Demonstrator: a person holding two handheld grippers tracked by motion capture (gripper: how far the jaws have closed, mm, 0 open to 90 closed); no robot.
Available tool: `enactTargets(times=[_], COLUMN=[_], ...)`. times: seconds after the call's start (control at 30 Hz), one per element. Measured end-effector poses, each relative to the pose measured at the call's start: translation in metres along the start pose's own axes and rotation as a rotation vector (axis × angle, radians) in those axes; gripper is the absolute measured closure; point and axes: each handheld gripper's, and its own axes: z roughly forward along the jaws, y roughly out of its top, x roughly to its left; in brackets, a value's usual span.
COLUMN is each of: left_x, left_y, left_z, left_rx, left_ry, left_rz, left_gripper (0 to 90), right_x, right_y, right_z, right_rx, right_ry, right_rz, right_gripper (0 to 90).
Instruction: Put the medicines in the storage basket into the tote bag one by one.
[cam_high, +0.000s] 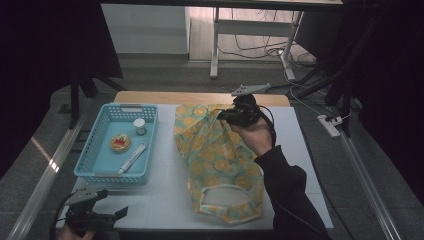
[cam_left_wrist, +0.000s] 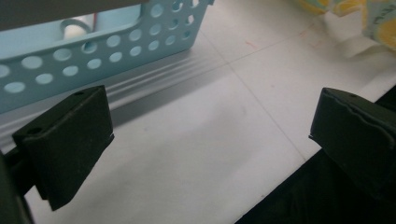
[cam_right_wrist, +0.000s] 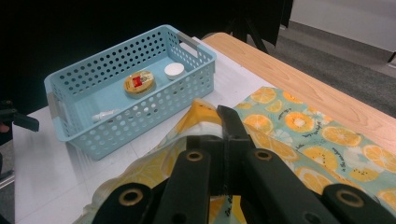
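The right gripper (cam_high: 231, 116) is clamped on the edge of the orange-print cloth bag (cam_high: 220, 165) and holds it lifted, at about 12 o'clock from the table's centre. The bag lies to the 3 o'clock side of the blue basket (cam_high: 100, 150). The left gripper (cam_high: 107, 215), at about 7 o'clock near the table's edge, has its jaws wide apart with nothing between them.

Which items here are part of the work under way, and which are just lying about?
In use:
orange-print bag, its far edge pinched by the right hand-held gripper

Lying about:
blue basket
round tin
white tube
small white jar
left hand-held gripper, open over bare table
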Motion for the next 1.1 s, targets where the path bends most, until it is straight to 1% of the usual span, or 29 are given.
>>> enactTargets(times=[0.1, 0.2, 0.3, 0.53, 0.67, 0.77, 0.9, 1.03, 1.1], left_x=[0.000, 0.000, 0.000, 0.000, 0.001, 0.002, 0.005, 0.010, 0.012], left_y=[0.003, 0.006, 0.009, 0.017, 0.023, 0.028, 0.036, 0.044, 0.046], left_z=[-0.001, -0.004, -0.007, -0.011, -0.012, -0.012, -0.012, -0.011, -0.010], left_rx=[-0.007, -0.025, -0.045, -0.058, -0.064, -0.063, -0.044, -0.022, -0.017], left_ry=[-0.013, -0.006, 0.002, 0.022, 0.040, 0.054, 0.071, 0.075, 0.079], left_rz=[0.014, 0.035, 0.038, 0.011, 0.018, 0.021, 0.023, 0.007, 0.007], left_gripper=[0.0, 0.0, 0.0, 0.0, 0.0, 0.0, 0.0, 0.0, 0.0], right_x=[0.000, 0.000, 0.000, -0.003, -0.005, -0.005, -0.005, -0.004, -0.004], right_y=[0.000, 0.000, 0.000, -0.002, -0.002, 0.000, 0.001, 0.002, 0.002], right_z=[0.000, -0.001, -0.002, -0.005, -0.007, -0.008, -0.008, -0.008, -0.007], right_rx=[-0.001, 0.000, -0.002, -0.010, -0.013, -0.015, -0.015, -0.016, -0.015], right_ry=[0.001, 0.001, 0.002, 0.001, -0.002, -0.005, -0.006, -0.005, -0.005], right_rz=[-0.001, -0.003, -0.005, 0.003, 0.006, 0.004, 0.000, -0.001, -0.003], right_gripper=[90.0, 90.0, 90.0, 90.0, 90.0, 90.0, 90.0, 90.0, 90.0])
